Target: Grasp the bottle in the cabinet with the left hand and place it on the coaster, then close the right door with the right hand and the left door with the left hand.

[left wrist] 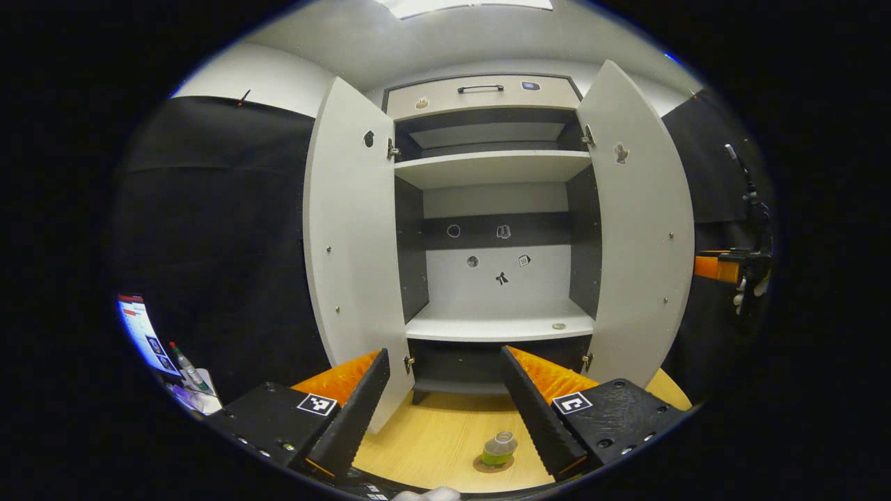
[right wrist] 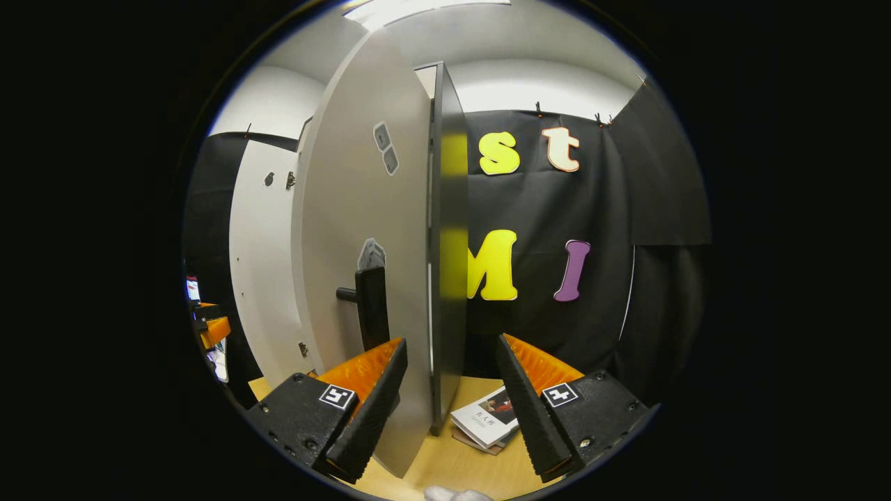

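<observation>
Bottle point(left wrist: 499, 447) sitting on coaster point(left wrist: 480, 465); both tongs released, empty. Right gripper point(right wrist: 449, 410) straddling right door point(right wrist: 362, 278) edge; risking door slipping past fingers or swinging wide, bumping bottle.

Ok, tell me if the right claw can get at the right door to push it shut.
Probably yes. The right claw is open and straddles the free edge of the right door, with nothing between its fingers and the panel. The door handle sits just beyond its left finger, and the books lie low on the table.
</observation>
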`<action>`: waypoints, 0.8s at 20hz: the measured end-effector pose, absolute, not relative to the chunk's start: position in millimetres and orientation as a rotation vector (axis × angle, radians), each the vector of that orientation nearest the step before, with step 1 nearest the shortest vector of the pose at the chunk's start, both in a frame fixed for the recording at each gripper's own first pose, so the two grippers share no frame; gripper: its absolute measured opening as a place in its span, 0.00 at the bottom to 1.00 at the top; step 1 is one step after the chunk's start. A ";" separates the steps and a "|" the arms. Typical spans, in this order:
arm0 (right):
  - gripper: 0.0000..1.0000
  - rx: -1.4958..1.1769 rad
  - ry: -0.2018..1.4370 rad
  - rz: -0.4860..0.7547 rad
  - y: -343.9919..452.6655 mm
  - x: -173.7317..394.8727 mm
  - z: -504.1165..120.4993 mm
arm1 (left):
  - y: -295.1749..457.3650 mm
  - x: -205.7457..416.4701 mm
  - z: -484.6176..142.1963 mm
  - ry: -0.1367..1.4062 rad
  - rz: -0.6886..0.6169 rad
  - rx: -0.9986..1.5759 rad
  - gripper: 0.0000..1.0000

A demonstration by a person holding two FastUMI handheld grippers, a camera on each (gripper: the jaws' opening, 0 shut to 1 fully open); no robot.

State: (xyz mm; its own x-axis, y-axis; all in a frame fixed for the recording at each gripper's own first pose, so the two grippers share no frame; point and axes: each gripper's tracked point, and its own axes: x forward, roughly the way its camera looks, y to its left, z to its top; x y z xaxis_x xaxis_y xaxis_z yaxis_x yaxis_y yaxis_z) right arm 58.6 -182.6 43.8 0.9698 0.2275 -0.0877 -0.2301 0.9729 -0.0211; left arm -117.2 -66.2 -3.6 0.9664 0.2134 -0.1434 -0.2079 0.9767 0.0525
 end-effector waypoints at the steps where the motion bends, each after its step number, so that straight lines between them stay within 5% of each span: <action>1: 0.80 -0.031 0.087 0.229 -181.3 58.7 43.8 | -66.3 -116.6 -2.4 0.148 0.212 0.045 0.96; 16: 0.80 -0.047 0.104 0.261 -61.4 69.2 36.4 | -6.6 -86.8 -9.6 0.143 0.141 0.035 0.96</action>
State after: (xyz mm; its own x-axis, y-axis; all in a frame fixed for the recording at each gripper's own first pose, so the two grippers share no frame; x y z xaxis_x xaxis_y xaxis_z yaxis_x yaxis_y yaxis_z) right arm 69.2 -61.4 36.4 0.9609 0.2548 -0.1084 -0.2597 0.9651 -0.0334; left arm -86.8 -6.6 -9.6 0.9800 0.1423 -0.1392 -0.1373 0.9895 0.0446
